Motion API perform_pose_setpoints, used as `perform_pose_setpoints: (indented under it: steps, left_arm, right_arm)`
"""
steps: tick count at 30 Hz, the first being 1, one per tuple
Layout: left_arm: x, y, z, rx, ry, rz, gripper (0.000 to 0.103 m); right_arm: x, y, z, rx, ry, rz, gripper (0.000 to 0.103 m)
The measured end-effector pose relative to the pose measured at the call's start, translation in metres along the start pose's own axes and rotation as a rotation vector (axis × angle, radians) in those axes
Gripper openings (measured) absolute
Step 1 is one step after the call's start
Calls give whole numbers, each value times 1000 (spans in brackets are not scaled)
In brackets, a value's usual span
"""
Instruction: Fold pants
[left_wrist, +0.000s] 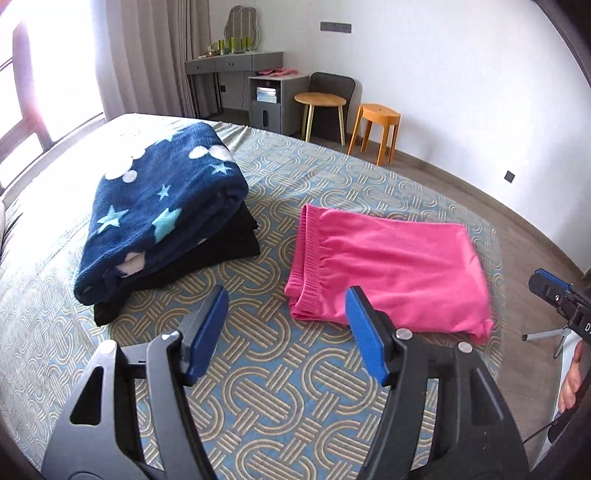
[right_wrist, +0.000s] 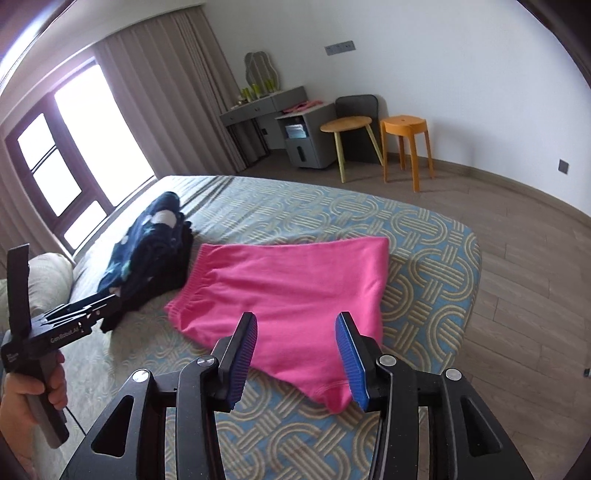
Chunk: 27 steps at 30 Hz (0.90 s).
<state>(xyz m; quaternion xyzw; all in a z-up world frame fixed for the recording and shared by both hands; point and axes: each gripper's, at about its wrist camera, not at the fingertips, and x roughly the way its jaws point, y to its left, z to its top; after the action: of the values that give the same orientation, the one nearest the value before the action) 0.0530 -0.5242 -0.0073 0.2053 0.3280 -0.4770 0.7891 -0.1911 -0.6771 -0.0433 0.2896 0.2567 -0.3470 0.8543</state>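
Observation:
The pink pants lie folded flat on the patterned bed, waistband to the left. My left gripper hovers open above the bedcover just in front of the waistband, nothing between its blue pads. In the right wrist view the same pink pants spread ahead of my right gripper, which stands open over their near edge without touching the cloth. The left gripper shows at the left there, held by a hand; the right gripper's tip shows at the right edge of the left wrist view.
A folded navy star blanket sits on black folded clothes at the left of the bed. Beyond the bed stand a round wooden table, an orange stool, a grey desk and a cabinet. Curtains and a window are at the left.

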Motion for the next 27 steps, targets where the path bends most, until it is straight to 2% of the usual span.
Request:
perform_pose_setpoints:
  steps: [3, 5, 8, 13, 18, 27]
  left_arm:
    - [-34, 1, -10, -19, -43, -1, 80]
    - [-57, -3, -19, -24, -78, -3, 82]
    - [-82, -10, -39, -8, -85, -11, 85]
    - [-121, -20, -71, 14, -136, 62, 86]
    - [-146, -20, -88, 13, -153, 15, 87]
    - [-173, -22, -97, 19, -223, -28, 87]
  right_arm:
    - [-29, 29, -5, -69, -64, -5, 50]
    - [-51, 46, -13, -96, -113, -30, 56]
    - [-77, 67, -31, -124, -152, -27, 60]
    - [-107, 92, -65, -214, -148, -42, 62]
    - [-125, 107, -89, -266, -142, -96, 63]
    - [-143, 108, -100, -203, -149, -146, 63]
